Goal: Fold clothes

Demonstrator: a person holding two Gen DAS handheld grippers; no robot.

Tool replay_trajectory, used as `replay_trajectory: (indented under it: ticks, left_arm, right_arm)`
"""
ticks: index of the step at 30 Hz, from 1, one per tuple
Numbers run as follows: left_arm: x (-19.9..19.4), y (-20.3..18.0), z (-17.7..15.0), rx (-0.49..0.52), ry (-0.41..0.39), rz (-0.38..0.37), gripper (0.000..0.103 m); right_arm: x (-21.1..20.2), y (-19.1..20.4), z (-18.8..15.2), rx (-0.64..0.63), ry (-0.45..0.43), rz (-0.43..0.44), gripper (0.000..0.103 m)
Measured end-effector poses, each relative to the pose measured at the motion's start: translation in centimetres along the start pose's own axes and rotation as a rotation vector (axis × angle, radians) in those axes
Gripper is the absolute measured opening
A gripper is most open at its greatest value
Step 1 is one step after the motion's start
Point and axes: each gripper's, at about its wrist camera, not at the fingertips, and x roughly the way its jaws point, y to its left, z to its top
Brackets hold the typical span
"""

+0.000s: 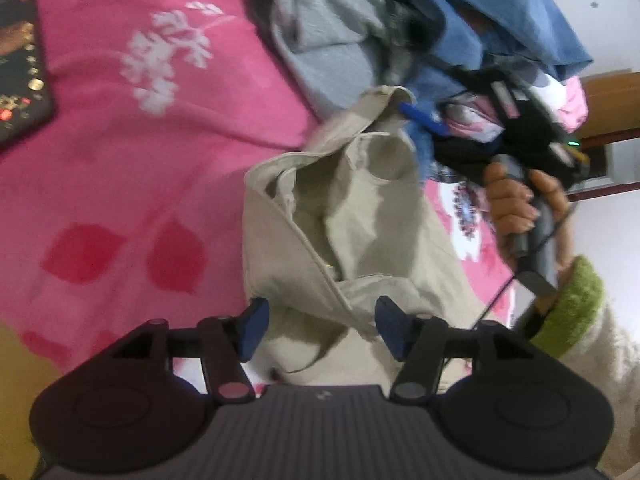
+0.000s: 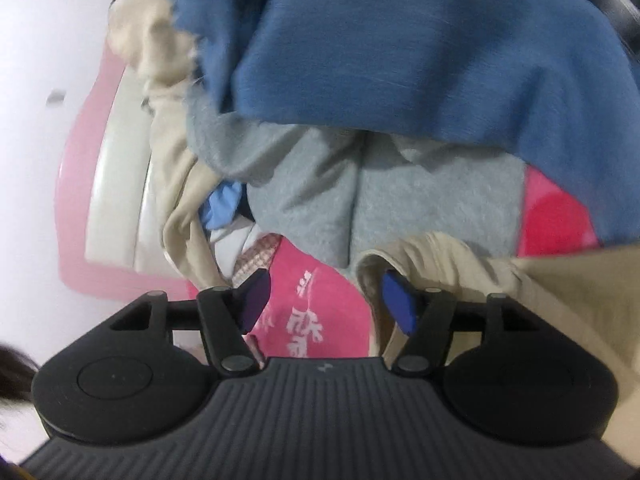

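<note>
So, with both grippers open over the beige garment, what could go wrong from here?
1. The beige garment lies crumpled, so the left gripper may pinch several layers together.
2. The gray garment and blue garment lie close; the right gripper might catch them too.
3. A phone lies on the pink blanket; dragged cloth could push it.

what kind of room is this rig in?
Most likely a bedroom, with the work done on a bed: a pink floral bedspread covers the surface, a pile of loose clothes lies on it, and a phone rests on the spread.
</note>
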Motion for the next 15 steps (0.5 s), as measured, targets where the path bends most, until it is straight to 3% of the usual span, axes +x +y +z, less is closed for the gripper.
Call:
replay_trajectory:
  ticks: [4, 5, 8, 12, 15]
  left_arm:
    - [-0.9, 0.9, 1.7, -0.004, -0.022, 0.04, 0.06]
    - [-1.0, 1.2, 2.0, -0.019, -0.024, 0.04, 0.06]
    - [-1.6, 2.1, 2.9, -0.058, -0.029, 0.038, 0.06]
    - [-1.5, 1.9, 3.3, -0.017, 0.007, 0.048, 0.065]
    - [-0.1, 1.2, 3.0, 0.053, 0.079, 0.087, 0.067]
  right_arm:
    - [-4.4, 2.2, -0.8, -0.052, -0.152, 0.113, 0.061]
    - [-6.1, 2.5, -1.4, -0.058, -0.179, 0.107, 0.059]
    - [-12.4, 3.3, -4.6, -0.113, -0.222, -0.015, 0.054]
    - [-16.0, 3.0, -10.7, -0.16, -0.095, -0.21, 0.048]
    - [-15.0, 2.7, -15.5, -0.261, 0.061, -0.363, 0.048]
